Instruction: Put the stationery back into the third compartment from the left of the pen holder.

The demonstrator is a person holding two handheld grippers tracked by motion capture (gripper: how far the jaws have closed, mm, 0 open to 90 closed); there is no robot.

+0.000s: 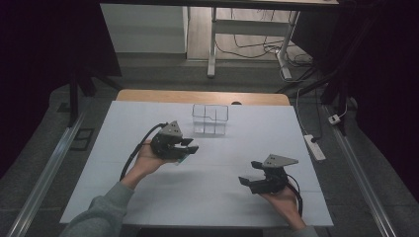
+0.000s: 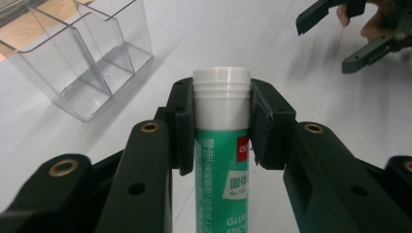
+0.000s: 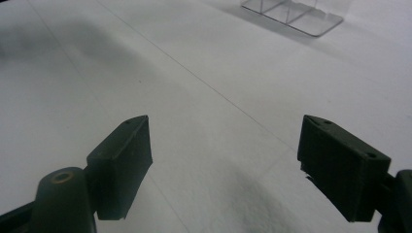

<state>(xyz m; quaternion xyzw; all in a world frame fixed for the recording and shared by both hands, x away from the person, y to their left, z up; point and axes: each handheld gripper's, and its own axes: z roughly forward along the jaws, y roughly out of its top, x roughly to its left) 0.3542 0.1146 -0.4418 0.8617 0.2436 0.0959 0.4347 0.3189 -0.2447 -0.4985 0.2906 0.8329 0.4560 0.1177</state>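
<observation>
Two jaws of left gripper (image 2: 221,126) clamp glue stick (image 2: 222,145).

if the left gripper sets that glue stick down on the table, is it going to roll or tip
Probably yes if laid flat: the glue stick is a smooth round tube, so it could roll on the flat white table. Stood on end it looks tall and narrow, so a nudge may tip it. It seems rigid, since the left gripper holds it just below the white cap without visible denting.

Left gripper (image 1: 190,147) and right gripper (image 1: 249,173): black bodies, brass-ringed pivot holes, grey three-cornered top plates, black trailing cables. Forearm wears a grey-green sleeve (image 1: 101,212).
</observation>
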